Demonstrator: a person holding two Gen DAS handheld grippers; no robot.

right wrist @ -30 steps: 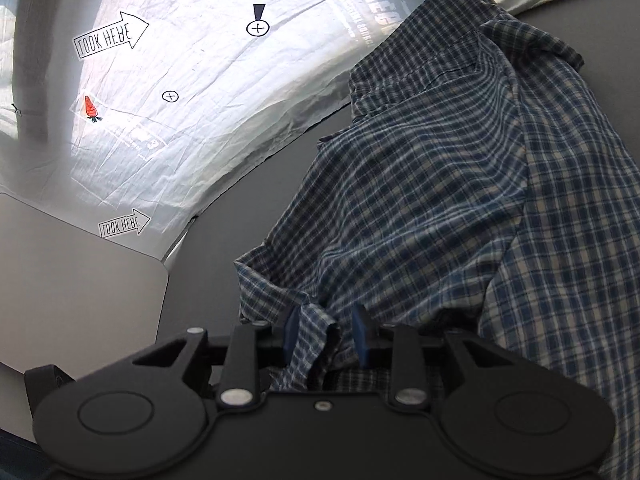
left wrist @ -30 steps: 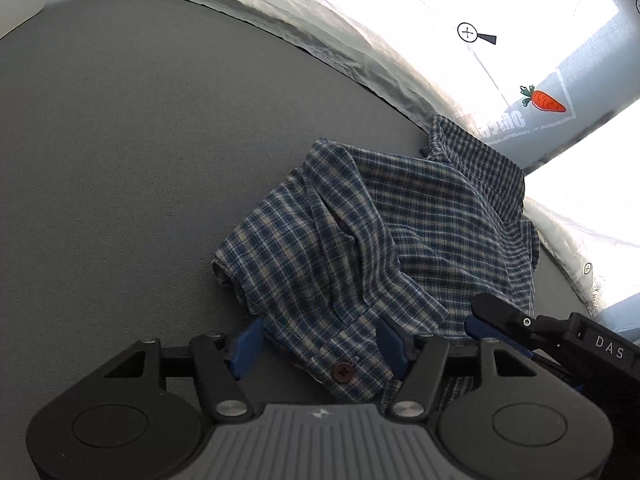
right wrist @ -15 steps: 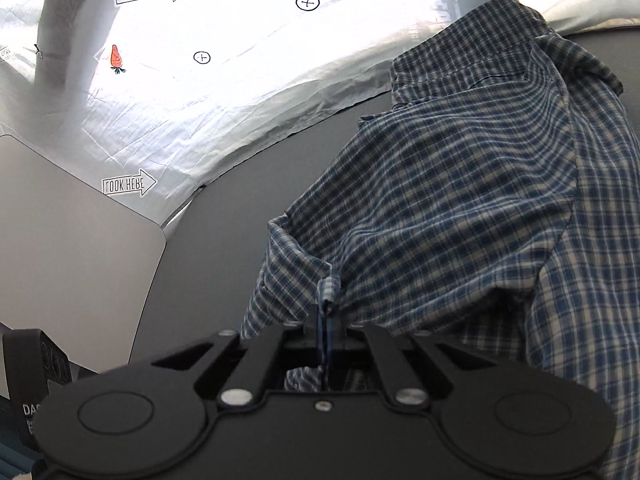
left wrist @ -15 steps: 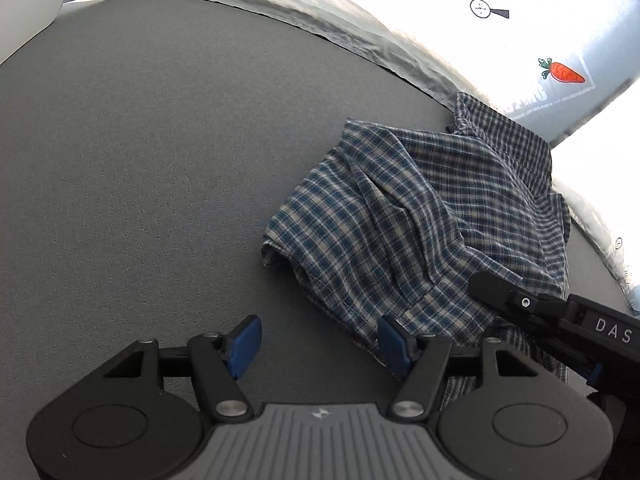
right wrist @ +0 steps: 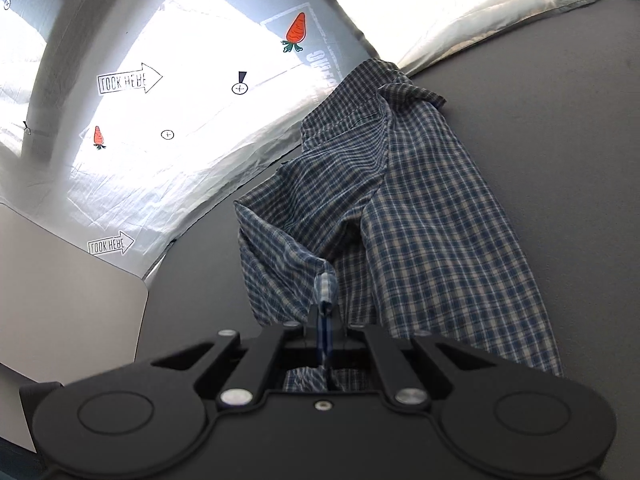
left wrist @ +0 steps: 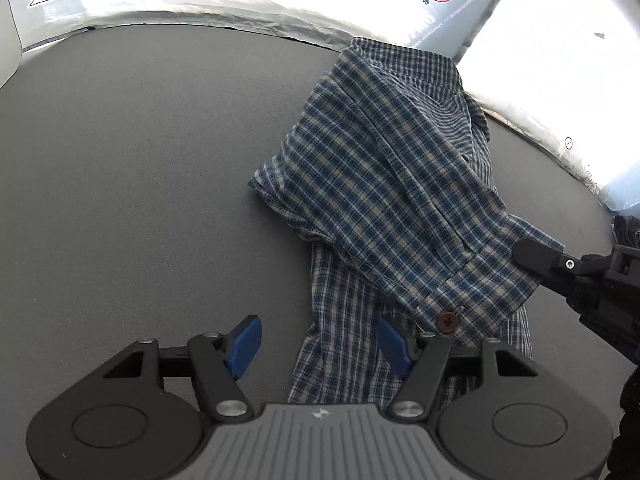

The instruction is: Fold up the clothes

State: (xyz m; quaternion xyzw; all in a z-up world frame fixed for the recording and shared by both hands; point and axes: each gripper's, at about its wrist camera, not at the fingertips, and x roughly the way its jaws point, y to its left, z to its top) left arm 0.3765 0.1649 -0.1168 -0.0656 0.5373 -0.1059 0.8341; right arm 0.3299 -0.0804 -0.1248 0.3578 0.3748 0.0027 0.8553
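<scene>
A blue and white plaid shirt (left wrist: 396,184) lies bunched on the grey table (left wrist: 132,168), its cuff with a brown button (left wrist: 447,322) near my left gripper. My left gripper (left wrist: 320,346) is open, with the shirt's lower edge between its blue pads (left wrist: 244,342). My right gripper (right wrist: 325,320) is shut on a fold of the shirt (right wrist: 420,216) and lifts it, so the cloth hangs stretched from it. The right gripper also shows at the right edge of the left wrist view (left wrist: 536,258).
A crinkled white sheet (right wrist: 172,120) with carrot pictures and "LOOK HERE" arrows borders the table's far side. A pale flat panel (right wrist: 68,292) stands at the left in the right wrist view. Bare grey table lies left of the shirt.
My right gripper closed on the shirt fold and lifted it, stretching the cloth. My left gripper stayed open while the shirt moved to its right side.
</scene>
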